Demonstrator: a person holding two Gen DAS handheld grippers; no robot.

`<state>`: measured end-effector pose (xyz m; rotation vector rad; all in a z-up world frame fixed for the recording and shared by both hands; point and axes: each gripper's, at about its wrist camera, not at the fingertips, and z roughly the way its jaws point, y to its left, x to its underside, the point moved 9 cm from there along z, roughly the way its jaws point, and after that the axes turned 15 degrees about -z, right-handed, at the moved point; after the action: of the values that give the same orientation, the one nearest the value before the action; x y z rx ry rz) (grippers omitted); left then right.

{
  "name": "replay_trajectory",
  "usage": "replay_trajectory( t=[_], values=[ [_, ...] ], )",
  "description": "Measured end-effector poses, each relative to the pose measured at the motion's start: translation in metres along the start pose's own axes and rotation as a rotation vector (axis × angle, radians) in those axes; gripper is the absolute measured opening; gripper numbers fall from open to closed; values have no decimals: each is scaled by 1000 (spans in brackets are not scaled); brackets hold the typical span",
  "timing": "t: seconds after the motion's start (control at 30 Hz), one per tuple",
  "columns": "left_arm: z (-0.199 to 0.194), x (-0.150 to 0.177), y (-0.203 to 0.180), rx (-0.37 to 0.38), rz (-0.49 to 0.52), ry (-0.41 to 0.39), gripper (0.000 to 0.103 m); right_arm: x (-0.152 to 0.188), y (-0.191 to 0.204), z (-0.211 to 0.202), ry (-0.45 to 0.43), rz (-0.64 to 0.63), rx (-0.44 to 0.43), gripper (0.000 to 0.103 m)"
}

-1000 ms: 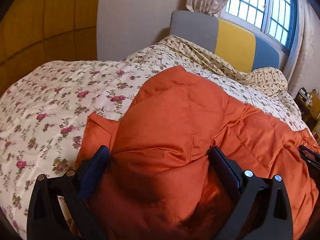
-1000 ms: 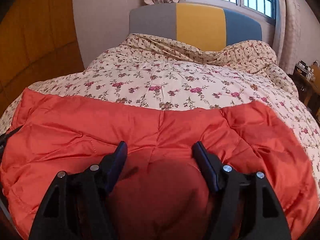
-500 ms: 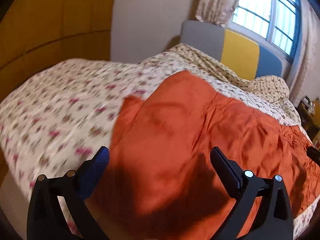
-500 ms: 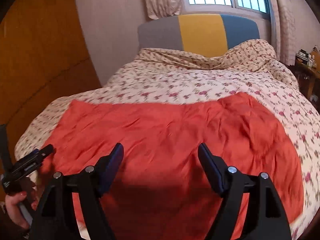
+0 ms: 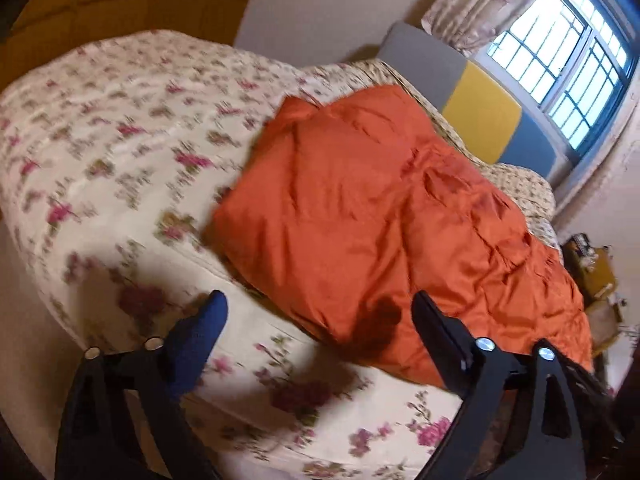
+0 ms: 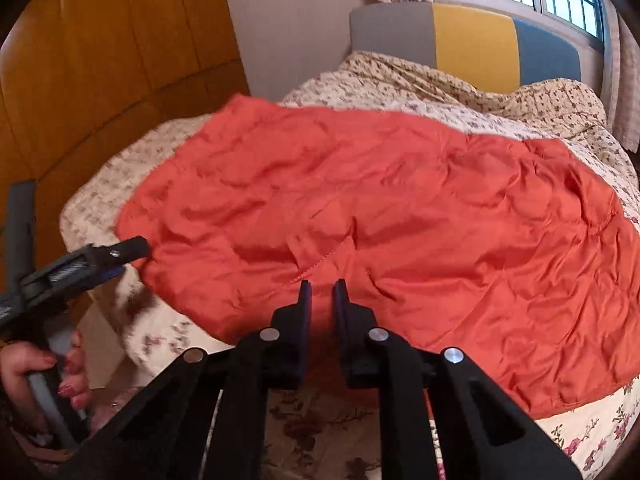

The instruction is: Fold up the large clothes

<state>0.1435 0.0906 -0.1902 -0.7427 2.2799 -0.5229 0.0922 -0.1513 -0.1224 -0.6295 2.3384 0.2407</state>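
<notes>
Orange padded garment (image 6: 380, 216) lies spread and creased across the floral bedspread (image 5: 120, 152), reaching to the near edge of the bed, with the grey, yellow and blue headboard (image 6: 472, 48) and a barred window (image 5: 568, 68) beyond it. The right claw (image 6: 320, 294) sits over the garment's near hem; its jaws have just snapped nearly together, leaving a thin gap, and whether any cloth is pinched there I cannot tell. The left claw (image 5: 316, 306) hovers at the garment's near corner with jaws wide, having just narrowed a little, holding nothing. In the right wrist view a hand (image 6: 38, 372) grips the left claw's handle beside the bed.
</notes>
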Motion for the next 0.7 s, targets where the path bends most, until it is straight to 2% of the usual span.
replay_trajectory(
  t=[0.03, 0.1, 0.23, 0.43, 0.6, 0.63, 0.7],
  values=[
    [4, 3, -1, 15, -6, 23, 80, 5, -2, 9, 27, 12, -2, 8],
    [10, 6, -4, 38, -17, 44, 80, 10, -7, 20, 40, 39, -24, 8],
    [17, 0, -11, 77, -31, 37, 80, 13, -5, 27, 41, 16, -14, 8],
    [26, -7, -19, 139, -128, 25, 77, 15, -5, 29, 33, 20, -15, 8],
    [24, -13, -23, 192, -209, 19, 44, 17, -7, 27, 28, 21, -12, 8],
    [20, -15, -26, 200, -206, 7, 33, 19, -6, 25, 27, 20, -12, 8],
    [7, -20, -36, 213, -165, -37, 26, 20, -7, 24, 23, 22, -14, 8]
  ],
)
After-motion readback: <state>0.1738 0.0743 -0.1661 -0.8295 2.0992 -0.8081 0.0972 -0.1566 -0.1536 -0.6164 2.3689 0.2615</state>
